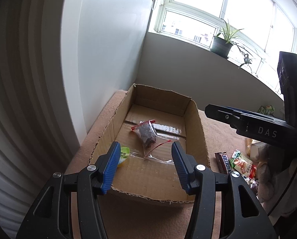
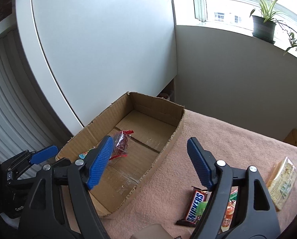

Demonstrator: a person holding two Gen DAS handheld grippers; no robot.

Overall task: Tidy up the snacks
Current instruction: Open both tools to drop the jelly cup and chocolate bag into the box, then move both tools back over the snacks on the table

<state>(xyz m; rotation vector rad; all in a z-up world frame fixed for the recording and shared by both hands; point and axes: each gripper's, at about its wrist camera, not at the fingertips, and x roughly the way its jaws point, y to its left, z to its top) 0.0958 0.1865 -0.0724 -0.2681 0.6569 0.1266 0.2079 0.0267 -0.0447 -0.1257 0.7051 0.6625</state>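
An open cardboard box (image 1: 196, 131) (image 2: 168, 145) stands on a pink cloth. Inside lie a clear bag with red trim holding a dark snack (image 1: 147, 134) (image 2: 122, 141) and a small green-lidded cup (image 1: 124, 155) by the left wall. My left gripper (image 1: 145, 151) is open and empty, above the box's near end. My right gripper (image 2: 150, 145) is open and empty, over the box's right wall; it shows from the side in the left wrist view (image 1: 224, 113). A Snickers bar (image 1: 223, 162) (image 2: 196, 206) and other wrapped snacks (image 1: 242, 164) (image 2: 230, 211) lie right of the box.
A cracker pack (image 2: 281, 183) lies at the far right on the cloth (image 2: 228, 139). A white cabinet (image 2: 108, 49) stands just behind the box. A potted plant (image 1: 222, 45) sits on the window sill. A ribbed radiator (image 1: 19, 99) is at the left.
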